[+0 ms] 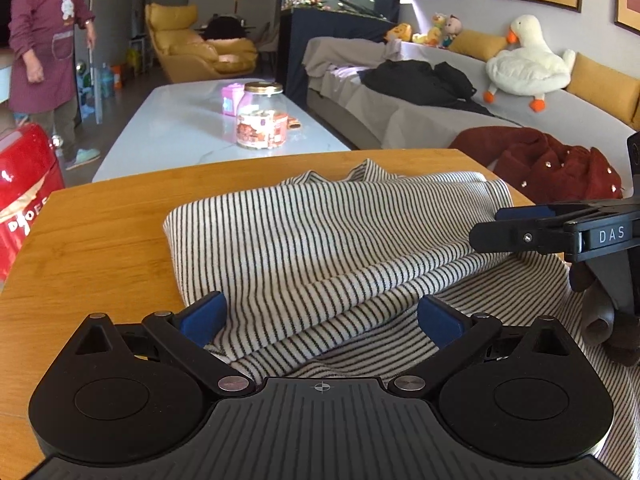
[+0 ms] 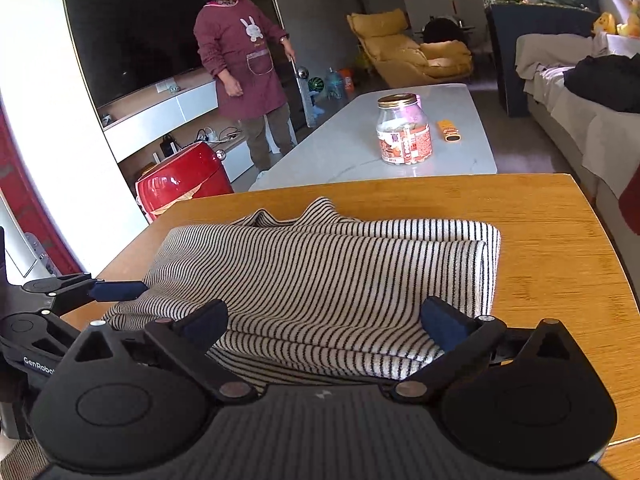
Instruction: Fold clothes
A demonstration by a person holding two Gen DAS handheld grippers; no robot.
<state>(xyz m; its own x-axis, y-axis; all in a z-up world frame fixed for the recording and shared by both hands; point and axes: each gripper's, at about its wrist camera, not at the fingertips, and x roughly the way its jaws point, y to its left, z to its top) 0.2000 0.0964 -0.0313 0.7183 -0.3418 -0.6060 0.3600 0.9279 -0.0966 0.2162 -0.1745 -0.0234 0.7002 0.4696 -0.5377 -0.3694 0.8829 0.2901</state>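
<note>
A black-and-white striped garment (image 1: 320, 240) lies partly folded on the wooden table (image 1: 100, 248); it also shows in the right wrist view (image 2: 320, 280). My left gripper (image 1: 322, 320) is open, its blue-padded fingers either side of the garment's near folded edge. My right gripper (image 2: 324, 324) is open the same way over the garment's near right part. In the left wrist view the right gripper (image 1: 520, 224) enters from the right, just above the cloth. In the right wrist view the left gripper (image 2: 116, 290) shows at the left edge of the garment.
A white low table (image 2: 360, 160) with a glass jar (image 2: 404, 130) stands beyond the wooden table (image 2: 560, 260). A person in a purple apron (image 2: 244, 68) stands at the left by a red case (image 2: 184, 180). A sofa (image 1: 440, 120) with a red garment (image 1: 540, 160) is on the right.
</note>
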